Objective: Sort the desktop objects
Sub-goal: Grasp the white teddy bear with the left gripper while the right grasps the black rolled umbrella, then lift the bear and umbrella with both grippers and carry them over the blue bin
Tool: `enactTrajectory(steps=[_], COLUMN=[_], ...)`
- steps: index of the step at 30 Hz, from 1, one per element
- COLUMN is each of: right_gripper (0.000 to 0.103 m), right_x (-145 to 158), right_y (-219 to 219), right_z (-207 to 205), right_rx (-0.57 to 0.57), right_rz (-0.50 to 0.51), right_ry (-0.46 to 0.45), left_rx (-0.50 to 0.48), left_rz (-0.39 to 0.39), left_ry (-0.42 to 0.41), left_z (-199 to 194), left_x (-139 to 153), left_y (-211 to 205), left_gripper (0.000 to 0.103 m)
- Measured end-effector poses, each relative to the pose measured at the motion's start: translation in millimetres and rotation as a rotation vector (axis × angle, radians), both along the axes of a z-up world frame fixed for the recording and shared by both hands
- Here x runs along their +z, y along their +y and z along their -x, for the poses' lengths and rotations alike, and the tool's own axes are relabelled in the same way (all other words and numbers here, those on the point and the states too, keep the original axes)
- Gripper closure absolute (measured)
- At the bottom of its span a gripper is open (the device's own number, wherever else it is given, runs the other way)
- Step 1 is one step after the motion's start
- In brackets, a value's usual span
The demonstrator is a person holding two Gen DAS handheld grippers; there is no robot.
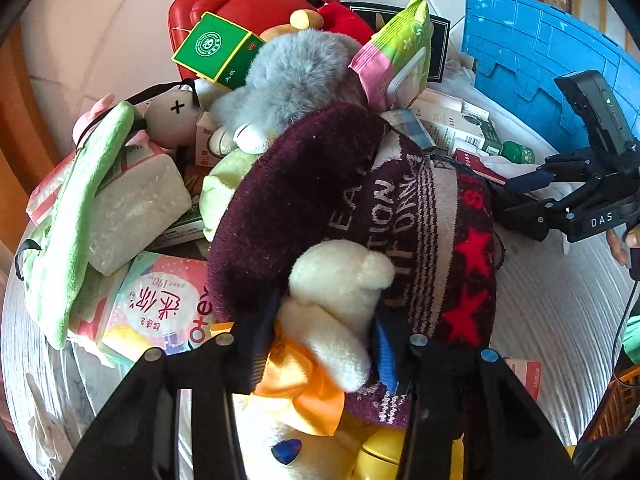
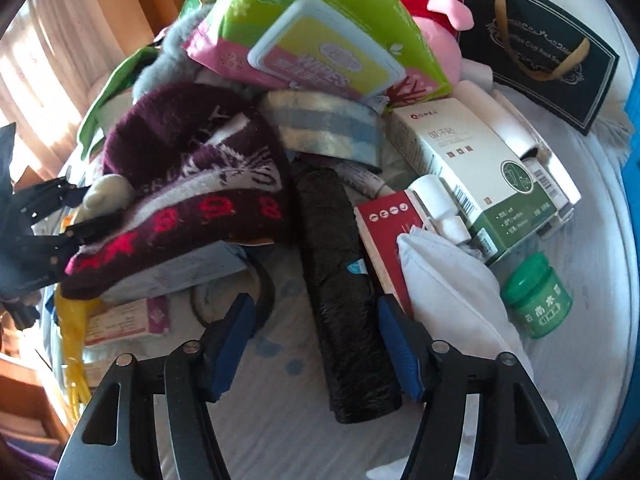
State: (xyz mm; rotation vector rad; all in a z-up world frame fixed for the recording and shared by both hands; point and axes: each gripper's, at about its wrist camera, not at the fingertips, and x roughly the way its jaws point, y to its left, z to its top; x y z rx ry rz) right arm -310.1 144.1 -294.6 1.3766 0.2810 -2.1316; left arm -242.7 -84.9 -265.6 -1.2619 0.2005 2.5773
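My left gripper [image 1: 326,332] pinches the cream plush toy's [image 1: 340,300] ear. My right gripper [image 2: 316,344] is spread astride the black roll [image 2: 340,280] — its long axis runs straight ahead, between the pads.

Surroundings of the cluttered desk

A pale, ribbed cover lies over the desk [image 1: 560,300], with faint blue spots showing on it in the right wrist view. Beyond the far edge is a floor of large light tiles [image 1: 100,40]. A blue plastic crate [image 1: 540,52] stands tilted at the right. Brown wood [image 1: 16,120], perhaps a chair or door frame, borders the left. A sunlit curtain [image 2: 52,80] hangs there.
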Motion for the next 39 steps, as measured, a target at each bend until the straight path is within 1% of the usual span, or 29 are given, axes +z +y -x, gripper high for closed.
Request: enactTrajectory(steps=[2, 3, 4, 5, 6, 8, 10, 12, 14, 20, 21, 26, 29, 34, 36, 39], right_gripper=[0.043, 0.046, 0.055, 0.059, 0.061, 0.068, 0.068, 0.069, 0.069, 0.069, 0.069, 0.069, 0.069, 0.069, 0.069, 0.069], right_x=[-3, -6, -11, -16, -14, -13, -12, -10, -8, 7, 10, 35, 55, 94, 106, 133], right_y=[0, -2, -5, -8, -10, -15, -19, -22, -20, -7, -5, 0, 3, 8, 12, 22], right_z=[6, 7, 10, 13, 15, 22, 24, 21, 17, -7, -10, -25, -36, -54, -61, -76], right_rx=[0.019, 0.035, 0.050, 0.060, 0.065, 0.049, 0.031, 0.017, -0.008, -0.063, -0.067, -0.085, -0.105, -0.150, -0.172, -0.215], right_rz=[0.003, -0.012, -0.042, -0.066, -0.062, -0.076, -0.082, -0.089, -0.072, -0.028, -0.021, 0.022, 0.059, 0.113, 0.113, 0.108], right_ry=[-0.027, -0.036, -0.048, -0.067, -0.053, -0.061, -0.054, -0.042, -0.047, -0.035, -0.032, -0.003, 0.034, 0.127, 0.178, 0.260], left_rx=[0.006, 0.005, 0.003, 0.002, 0.001, 0.002, 0.004, 0.005, 0.012, 0.061, 0.060, 0.059, 0.033, -0.021, -0.041, -0.071], left_rz=[-0.004, -0.003, -0.002, -0.002, -0.004, -0.003, 0.012, 0.047, 0.062, 0.034, 0.021, 0.016, 0.029, 0.030, 0.024, -0.006], left_ry=[-0.002, -0.003, -0.003, -0.005, -0.007, -0.012, -0.012, -0.006, 0.001, 0.012, 0.024, 0.083, 0.117, 0.180, 0.214, 0.265], left_z=[0, 1, 1, 1, 2, 2, 3, 1, -3, -14, -16, -24, -29, -32, -33, -34], left_x=[0, 0, 0, -1, -1, -2, -3, -2, 0, 11, 16, 45, 65, 100, 116, 142], left_y=[-1, -1, -1, -1, -2, -2, 1, 7, 9, 1, 0, -2, 5, 29, 41, 62], left_gripper=[0.060, 0.060, 0.060, 0.060, 0.060, 0.060, 0.062, 0.066, 0.067, 0.069, 0.069, 0.069, 0.069, 0.069, 0.069, 0.069])
